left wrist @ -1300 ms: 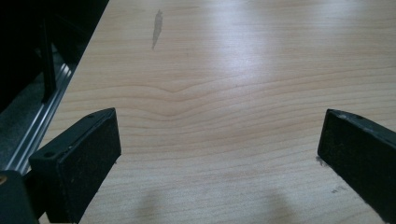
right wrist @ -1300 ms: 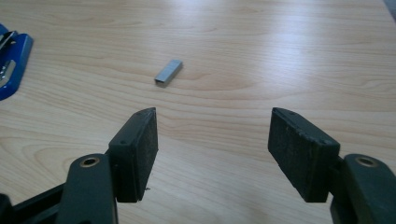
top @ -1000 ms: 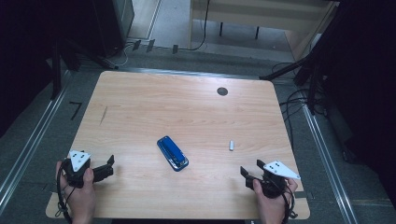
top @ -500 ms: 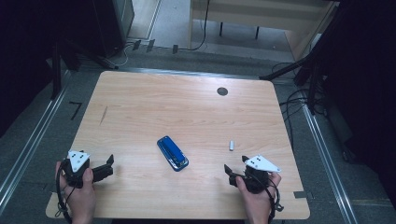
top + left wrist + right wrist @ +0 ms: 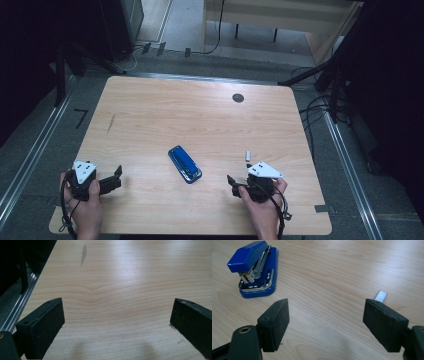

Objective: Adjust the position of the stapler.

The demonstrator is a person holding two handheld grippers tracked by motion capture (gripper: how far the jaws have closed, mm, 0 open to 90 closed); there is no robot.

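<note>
With its jaws just opened wide and empty, the right gripper (image 5: pixel 231 180) should approach the blue stapler (image 5: pixel 184 164) lying mid-surface squarely, minding the staple strip (image 5: pixel 381 295) beside one jaw

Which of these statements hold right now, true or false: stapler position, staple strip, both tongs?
1. The blue stapler lies near the table's middle. True.
2. The right tongs grip the stapler. False: they stand open, nothing between them.
3. A staple strip lies on the table apart from the stapler. True.
4. The left tongs are shut. False: open over bare wood.
5. The stapler stands on end. False: it rests on its base.
</note>
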